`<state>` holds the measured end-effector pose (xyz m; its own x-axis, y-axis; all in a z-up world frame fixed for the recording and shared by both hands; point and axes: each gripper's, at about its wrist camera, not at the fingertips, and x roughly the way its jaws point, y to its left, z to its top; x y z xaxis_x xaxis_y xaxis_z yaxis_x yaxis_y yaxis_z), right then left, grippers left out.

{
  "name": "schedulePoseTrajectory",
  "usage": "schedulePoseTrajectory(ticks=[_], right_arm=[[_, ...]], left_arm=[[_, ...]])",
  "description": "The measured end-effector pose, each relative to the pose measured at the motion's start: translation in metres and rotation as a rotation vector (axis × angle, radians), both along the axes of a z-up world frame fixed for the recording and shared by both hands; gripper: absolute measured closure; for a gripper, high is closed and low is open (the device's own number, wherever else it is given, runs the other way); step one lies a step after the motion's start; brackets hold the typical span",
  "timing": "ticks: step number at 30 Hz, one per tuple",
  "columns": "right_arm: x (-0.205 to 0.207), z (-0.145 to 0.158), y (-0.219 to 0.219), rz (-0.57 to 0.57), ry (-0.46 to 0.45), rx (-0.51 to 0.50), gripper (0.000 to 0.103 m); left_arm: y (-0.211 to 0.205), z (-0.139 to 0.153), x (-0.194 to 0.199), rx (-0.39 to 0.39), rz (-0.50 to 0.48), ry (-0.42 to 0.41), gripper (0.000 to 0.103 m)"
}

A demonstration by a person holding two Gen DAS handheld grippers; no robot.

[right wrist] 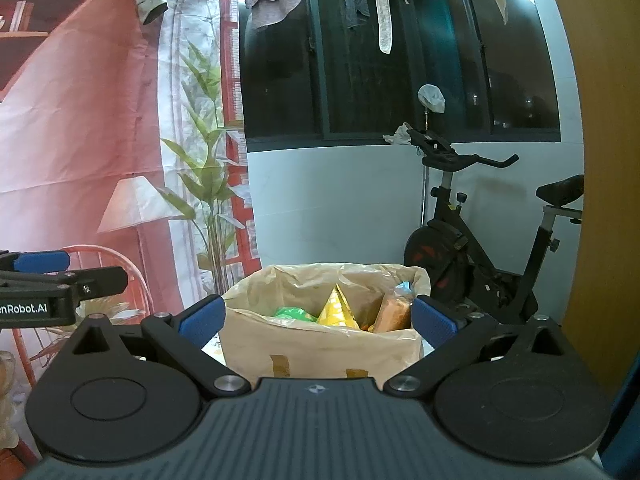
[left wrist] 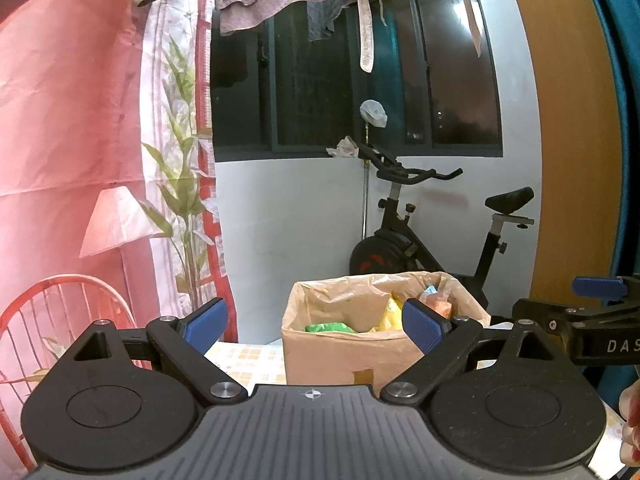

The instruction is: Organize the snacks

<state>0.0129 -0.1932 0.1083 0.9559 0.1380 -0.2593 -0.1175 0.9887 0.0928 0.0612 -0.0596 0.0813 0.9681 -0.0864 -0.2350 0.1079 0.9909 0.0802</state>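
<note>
Cardboard box (right wrist: 320, 350) is sitting dead ahead at 12 o'clock on the patterned table (left wrist: 248, 360), lined with crinkly plastic, with a green packet (right wrist: 294, 314), a pointy yellow bag (right wrist: 338, 308) and an orange pack (right wrist: 394, 312) poking out. Both left gripper (left wrist: 316, 326) and right gripper (right wrist: 316, 320) are hanging spread wide, ribbed blue pads gripping nothing. Exercise bike (right wrist: 488, 248) is standing at 2 o'clock.

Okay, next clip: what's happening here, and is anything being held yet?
Nothing is held. A person carries two grippers, and both the left gripper and the right gripper are open and empty, raised in front of a cardboard box on a table. The box is lined with a plastic bag and already holds snacks: a green packet, a yellow packet and an orange-brown packet. An exercise bike stands behind it.
</note>
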Motion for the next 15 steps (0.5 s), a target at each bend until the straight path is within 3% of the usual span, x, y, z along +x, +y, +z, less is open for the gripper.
schedulePoseTrajectory(ticks=[15], right_arm=[[-0.0021,-0.0007,-0.0003,0.0,0.0,-0.004,0.001]], left_arm=[[0.0003,0.0013,-0.0037,-0.002,0.019,-0.01,0.008]])
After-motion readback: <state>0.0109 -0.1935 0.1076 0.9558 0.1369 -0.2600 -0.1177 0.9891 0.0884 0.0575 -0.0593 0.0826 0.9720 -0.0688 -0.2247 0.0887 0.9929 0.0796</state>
